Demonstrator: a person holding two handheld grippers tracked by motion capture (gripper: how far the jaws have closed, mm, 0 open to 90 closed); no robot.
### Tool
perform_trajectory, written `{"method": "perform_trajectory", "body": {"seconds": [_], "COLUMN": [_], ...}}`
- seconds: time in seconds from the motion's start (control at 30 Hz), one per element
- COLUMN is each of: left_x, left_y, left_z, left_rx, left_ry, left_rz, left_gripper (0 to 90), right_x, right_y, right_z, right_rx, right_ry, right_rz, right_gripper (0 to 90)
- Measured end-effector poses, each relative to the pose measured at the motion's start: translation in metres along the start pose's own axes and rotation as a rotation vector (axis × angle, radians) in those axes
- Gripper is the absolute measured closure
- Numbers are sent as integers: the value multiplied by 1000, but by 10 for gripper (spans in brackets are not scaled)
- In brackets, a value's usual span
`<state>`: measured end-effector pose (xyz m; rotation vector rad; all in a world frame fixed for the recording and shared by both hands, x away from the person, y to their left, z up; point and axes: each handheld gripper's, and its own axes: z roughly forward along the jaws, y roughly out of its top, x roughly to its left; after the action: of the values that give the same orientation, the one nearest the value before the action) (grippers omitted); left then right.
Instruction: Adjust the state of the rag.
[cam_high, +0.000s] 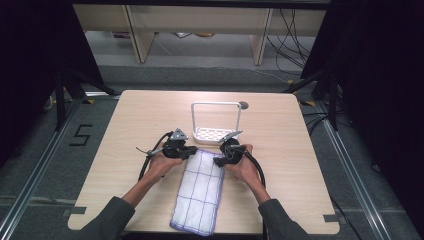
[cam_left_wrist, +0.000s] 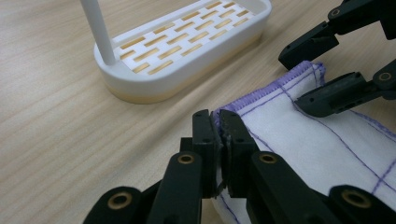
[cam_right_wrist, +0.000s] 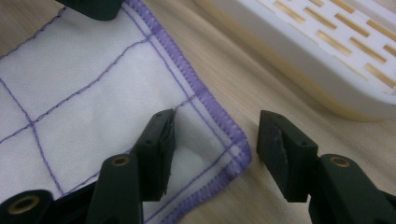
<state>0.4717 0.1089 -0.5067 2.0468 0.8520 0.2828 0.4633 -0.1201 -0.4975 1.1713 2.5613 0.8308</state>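
Observation:
A white cloth (cam_high: 200, 192) with purple grid lines and a purple hem lies folded long on the table, reaching to its near edge. My left gripper (cam_high: 193, 151) is shut on the cloth's far left corner; in the left gripper view its jaws (cam_left_wrist: 219, 121) pinch the hem of the cloth (cam_left_wrist: 317, 144). My right gripper (cam_high: 219, 160) is open at the far right corner. In the right gripper view, one jaw of that gripper (cam_right_wrist: 215, 140) rests over the cloth (cam_right_wrist: 93, 107) and the other stands over bare wood beyond the hem. The same gripper (cam_left_wrist: 299, 77) shows open from the left side.
A white slotted rack (cam_high: 216, 134) with an upright hoop handle stands just beyond the cloth, close to both grippers (cam_left_wrist: 187, 70) (cam_right_wrist: 327, 79). A small grey disc (cam_high: 243, 105) sits on the table behind it. Bare wooden tabletop (cam_high: 135, 125) lies on either side.

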Motion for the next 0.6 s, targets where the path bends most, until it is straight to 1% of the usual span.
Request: {"method": "perform_trajectory", "body": {"seconds": [0.03, 0.07, 0.13, 0.17, 0.2, 0.23, 0.27, 0.3, 0.33, 0.37, 0.4, 0.43, 0.47, 0.5, 0.53, 0.57, 0.6], "left_x": [2, 2, 3, 3, 2, 3, 2, 2, 2, 4, 3, 4, 3, 3, 3, 3, 3], "left_y": [0, -1, -2, -2, -3, -3, -3, -3, -3, -2, -2, -1, -1, -1, 0, 0, 0], "left_z": [-1, -1, 0, 0, 1, 1, 1, 0, 0, -2, -2, -4, -4, -5, -6, -6, -7], "left_rx": [16, 19, 18, 17, 1, 9, 3, -2, -1, 16, 3, 10, 5, 4, 1, 0, -1], "left_ry": [-2, -5, -8, -8, -9, -12, -7, -6, -6, -11, -4, -18, -12, -16, -17, -9, -15], "left_rz": [17, 17, 14, 13, -8, -2, -5, -8, -5, 14, 6, 6, 8, 10, 10, 13, 11], "left_gripper": [850, 850, 850, 850, 850, 850, 851, 851, 851, 851, 851, 852, 852, 853, 853, 854, 854], "right_x": [1, 1, 1, 1, 1, 1, 2, 2, 3, 3, 3, 3, 3, 4, 4, 5, 6], "right_y": [0, 0, 0, -1, 0, 0, -1, -1, -1, -2, -2, -2, -2, -2, -2, -1, 0], "right_z": [0, 0, 0, 0, 1, 1, 0, 0, 0, 0, 1, 1, 0, 0, -2, -2, -3], "right_rx": [4, 3, -4, -6, 1, 2, -9, -16, -14, -20, -30, -30, -31, -33, -35, -40, -45], "right_ry": [5, 9, 18, 13, -1, 4, 38, 37, 45, 63, 83, 67, 90, 80, 83, 89, 90], "right_rz": [-4, -6, -3, -6, -7, -2, -9, -13, 6, 5, 4, 18, 8, 9, 0, -4, -5], "right_gripper": [494, 507, 536, 560, 591, 626, 662, 704, 760, 792, 809, 823, 833, 839, 841, 843, 845]}}
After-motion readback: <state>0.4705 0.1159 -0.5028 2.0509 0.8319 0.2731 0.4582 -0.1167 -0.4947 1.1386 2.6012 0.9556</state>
